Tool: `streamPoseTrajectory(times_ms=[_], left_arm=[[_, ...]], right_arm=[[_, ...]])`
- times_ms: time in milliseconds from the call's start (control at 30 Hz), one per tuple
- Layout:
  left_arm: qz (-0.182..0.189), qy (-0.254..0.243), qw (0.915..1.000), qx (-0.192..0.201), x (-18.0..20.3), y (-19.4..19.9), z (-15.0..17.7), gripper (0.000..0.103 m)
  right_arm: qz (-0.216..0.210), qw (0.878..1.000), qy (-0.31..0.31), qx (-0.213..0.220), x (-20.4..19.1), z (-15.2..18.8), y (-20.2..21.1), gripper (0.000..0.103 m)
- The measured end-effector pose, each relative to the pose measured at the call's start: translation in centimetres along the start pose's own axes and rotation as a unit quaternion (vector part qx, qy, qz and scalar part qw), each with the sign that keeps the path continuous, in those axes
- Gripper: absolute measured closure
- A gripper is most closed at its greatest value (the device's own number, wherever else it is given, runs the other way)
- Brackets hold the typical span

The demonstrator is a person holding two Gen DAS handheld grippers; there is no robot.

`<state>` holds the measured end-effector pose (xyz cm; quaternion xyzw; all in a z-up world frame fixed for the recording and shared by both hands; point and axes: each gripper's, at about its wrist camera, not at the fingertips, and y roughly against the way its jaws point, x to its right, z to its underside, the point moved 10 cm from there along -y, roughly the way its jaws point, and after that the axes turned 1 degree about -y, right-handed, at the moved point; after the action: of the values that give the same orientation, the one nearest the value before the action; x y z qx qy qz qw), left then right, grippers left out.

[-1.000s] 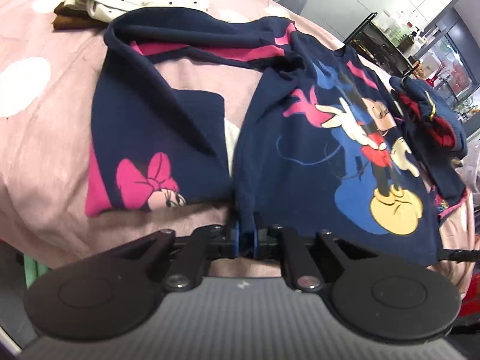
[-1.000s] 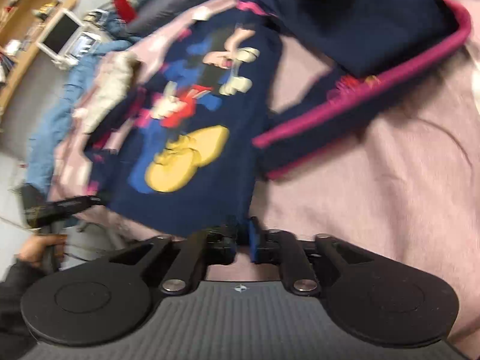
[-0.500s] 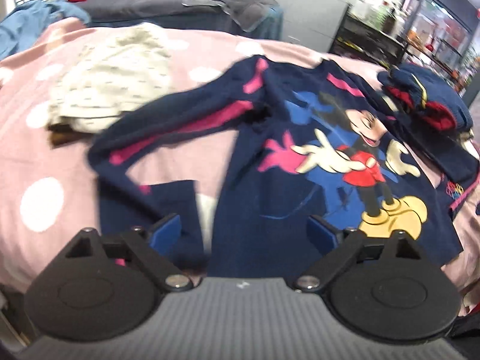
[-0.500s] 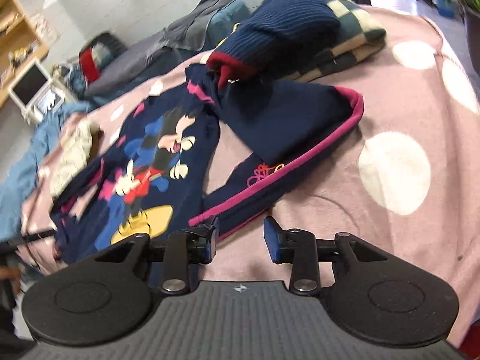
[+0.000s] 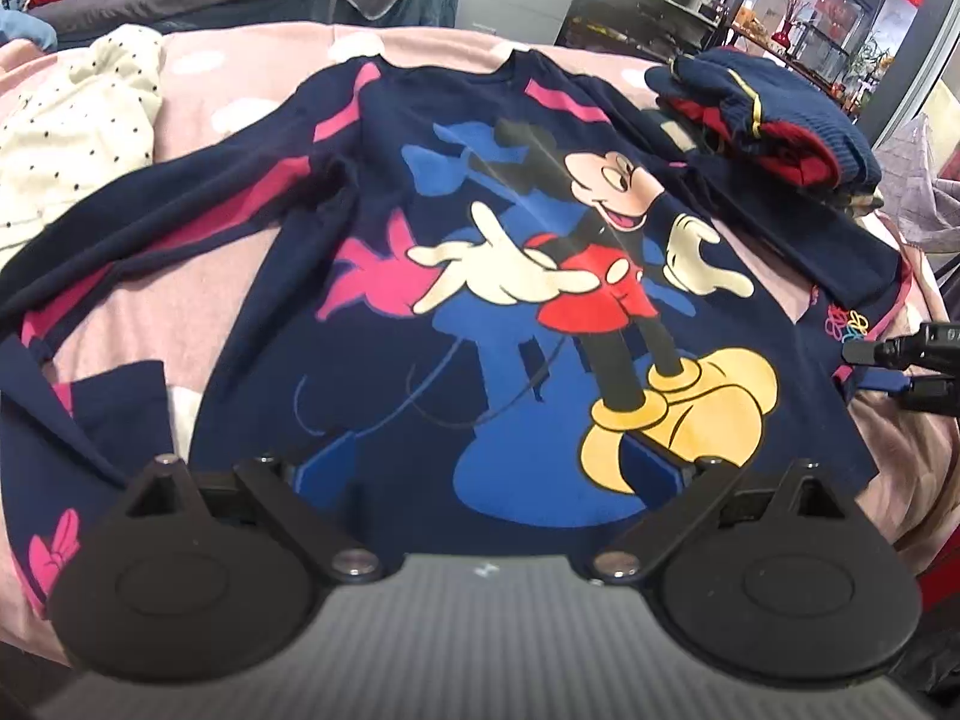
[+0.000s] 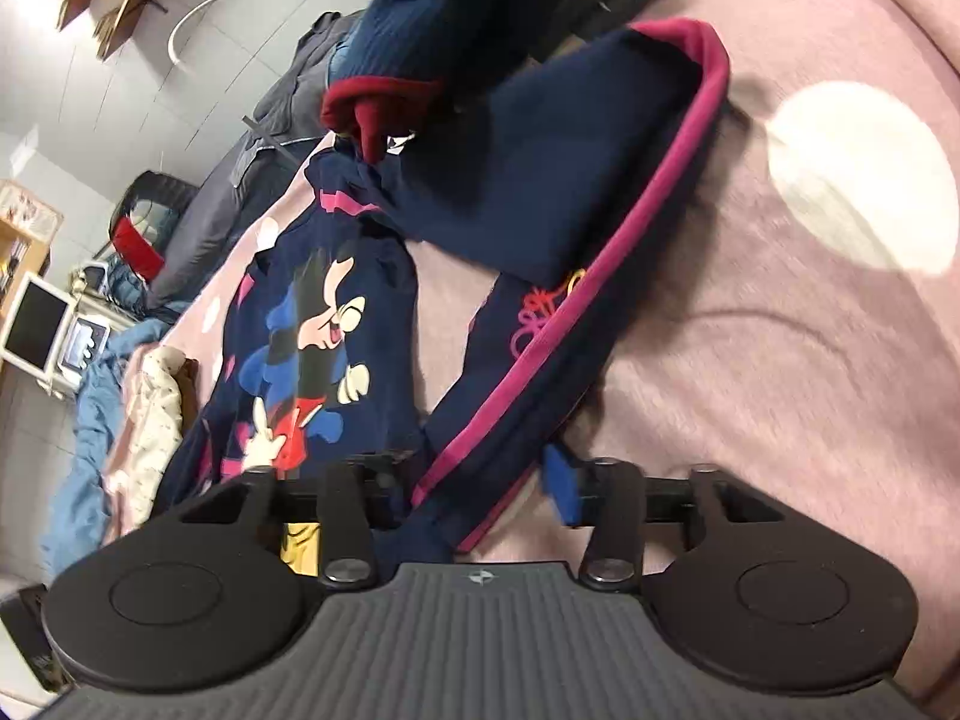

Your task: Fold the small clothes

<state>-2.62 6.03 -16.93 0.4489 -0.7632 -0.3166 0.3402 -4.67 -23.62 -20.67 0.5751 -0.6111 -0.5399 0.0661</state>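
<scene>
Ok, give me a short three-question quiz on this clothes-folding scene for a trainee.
1. True or false: the left gripper is clamped on the navy cartoon-mouse sweatshirt.
2. Which lies between the right gripper's jaws? A) cream dotted garment B) magenta-striped navy sleeve C) folded navy knit jumper
3. Name the surface under the clothes.

Key:
1. False. Its jaws have just been opening, stand wide and grip nothing.
2. B. The jaws have just been closing, but it isn't clear whether they pinch the sleeve.
3. A pink fleece blanket with white dots.
</scene>
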Motion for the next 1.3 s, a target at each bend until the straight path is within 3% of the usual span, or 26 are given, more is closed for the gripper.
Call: streamPoseTrajectory(times_ms=[100, 267, 367, 467, 600, 733, 833, 933, 1033, 1100, 1167, 1233, 1267, 1300], left_arm=[[0.000, 0.002, 1.0000, -0.007, -0.1, -0.3, 0.3, 0.007], [0.006, 0.007, 0.9999, -0.014, -0.1, -0.8, 0.3, 0.006], [0.007, -0.003, 0.9998, -0.017, 0.3, -1.0, 0.0, 0.006], [0.011, -0.008, 0.9998, -0.015, 0.9, -1.3, -0.3, 0.006], [0.021, -0.018, 0.9995, -0.016, 2.0, -1.7, -0.7, 0.006], [0.029, -0.029, 0.9990, -0.017, 2.9, -1.7, -0.7, 0.006], [0.027, -0.025, 0.9992, -0.016, 2.9, -1.7, -0.6, 0.005], [0.030, -0.015, 0.9992, -0.019, 2.5, -1.7, -0.4, 0.005], [0.029, -0.016, 0.9992, -0.022, 2.2, -1.9, -0.2, 0.005], [0.024, -0.016, 0.9994, -0.022, 1.8, -1.9, -0.2, 0.005], [0.015, -0.013, 0.9997, -0.014, 1.3, -1.4, -0.4, 0.005], [0.006, -0.003, 1.0000, -0.003, 0.4, -0.7, -0.4, 0.005], [0.000, 0.005, 1.0000, 0.001, -0.3, -0.2, -0.3, 0.005], [-0.008, 0.013, 0.9999, 0.004, -1.0, 0.1, -0.3, 0.004]], right_arm=[[-0.022, 1.000, -0.003, 0.008, 0.8, -0.3, 0.7, 0.095], [-0.070, 0.997, 0.041, 0.004, 0.4, -2.6, 4.3, 0.095], [-0.139, 0.989, 0.055, -0.016, -1.2, -4.8, 8.0, 0.095], [-0.224, 0.973, 0.053, 0.026, -3.7, -8.3, 13.7, 0.095], [-0.287, 0.953, 0.043, 0.084, -5.2, -12.0, 19.0, 0.095], [-0.318, 0.943, 0.035, 0.091, -6.3, -13.3, 19.9, 0.094], [-0.333, 0.940, 0.022, 0.071, -6.6, -12.9, 19.1, 0.094], [-0.369, 0.928, 0.001, 0.045, -7.7, -11.9, 17.7, 0.094], [-0.430, 0.903, -0.005, 0.019, -11.0, -11.3, 17.9, 0.094], [-0.492, 0.870, 0.016, -0.003, -14.9, -10.7, 18.9, 0.094], [-0.564, 0.823, 0.050, -0.053, -19.4, -8.6, 20.0, 0.094], [-0.605, 0.786, 0.072, -0.105, -22.5, -5.9, 20.1, 0.094], [-0.612, 0.777, 0.073, -0.125, -23.4, -4.7, 19.3, 0.094], [-0.605, 0.779, 0.071, -0.149, -24.0, -3.3, 18.0, 0.094]])
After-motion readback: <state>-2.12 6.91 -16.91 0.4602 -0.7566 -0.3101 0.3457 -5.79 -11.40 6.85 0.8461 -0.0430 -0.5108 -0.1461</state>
